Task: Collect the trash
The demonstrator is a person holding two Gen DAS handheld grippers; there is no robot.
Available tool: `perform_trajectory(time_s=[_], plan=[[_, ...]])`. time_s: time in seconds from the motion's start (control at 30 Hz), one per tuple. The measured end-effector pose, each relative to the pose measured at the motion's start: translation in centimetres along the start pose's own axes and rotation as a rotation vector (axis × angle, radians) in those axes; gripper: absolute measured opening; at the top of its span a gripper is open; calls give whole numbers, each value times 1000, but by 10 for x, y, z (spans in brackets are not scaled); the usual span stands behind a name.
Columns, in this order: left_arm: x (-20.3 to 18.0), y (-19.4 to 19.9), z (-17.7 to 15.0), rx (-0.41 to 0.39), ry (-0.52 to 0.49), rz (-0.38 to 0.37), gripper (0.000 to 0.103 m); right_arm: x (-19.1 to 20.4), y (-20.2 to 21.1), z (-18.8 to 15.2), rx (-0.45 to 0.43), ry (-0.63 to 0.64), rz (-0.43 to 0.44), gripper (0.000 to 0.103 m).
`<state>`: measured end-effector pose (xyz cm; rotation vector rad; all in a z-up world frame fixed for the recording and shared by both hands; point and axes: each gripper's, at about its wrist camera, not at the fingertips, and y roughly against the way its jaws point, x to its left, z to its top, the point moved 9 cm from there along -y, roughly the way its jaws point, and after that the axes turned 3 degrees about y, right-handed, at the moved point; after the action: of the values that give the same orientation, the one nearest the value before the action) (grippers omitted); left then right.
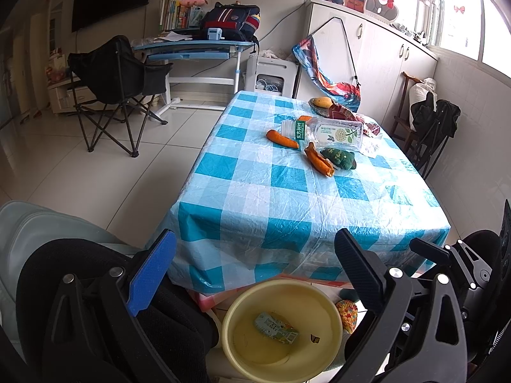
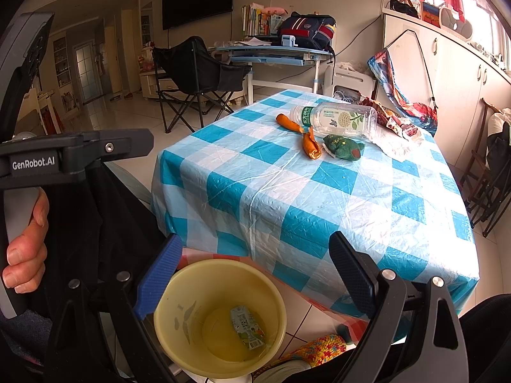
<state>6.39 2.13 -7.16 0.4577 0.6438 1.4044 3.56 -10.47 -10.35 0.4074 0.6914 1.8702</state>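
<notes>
A: Grippers?
B: Left gripper (image 1: 255,274) and right gripper (image 2: 255,274) both spread apart, empty, above the yellow bin (image 2: 166,328).

A: Bin contents?
B: One flattened carton (image 2: 247,327).

A: Table (image 1: 287,198)?
B: Toward its far edge: plastic bottle (image 1: 329,131) on its side, carrot pieces (image 1: 282,138), wrappers (image 2: 399,124).
</notes>
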Motion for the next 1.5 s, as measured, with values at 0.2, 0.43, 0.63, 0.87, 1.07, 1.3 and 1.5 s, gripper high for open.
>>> perform_trajectory(time_s=[0.2, 0.43, 0.63, 0.87, 1.07, 1.3, 1.5], plan=[[10, 2, 6, -17, 44, -23, 96, 5, 5, 7, -32, -21, 23, 89], [0, -23, 50, -25, -7, -13, 96, -7, 2, 6, -38, -94, 47, 91], [-37, -94, 87, 57, -95, -59, 96, -39, -6, -1, -30, -239, 47, 91], [-44, -196, 108, 233, -8, 39, 96, -49, -15, -7, -5, -274, 54, 91], [-63, -255, 115, 274, -57, 116, 89, -55, -24, -5, 6, -303, 70, 91], [-61, -284, 111, 281, -97, 85, 53, -59, -25, 10, 3, -262, 55, 91], [-50, -270, 107, 365, -175, -54, 14, -89, -34, 81, -71, -13, -26, 91]])
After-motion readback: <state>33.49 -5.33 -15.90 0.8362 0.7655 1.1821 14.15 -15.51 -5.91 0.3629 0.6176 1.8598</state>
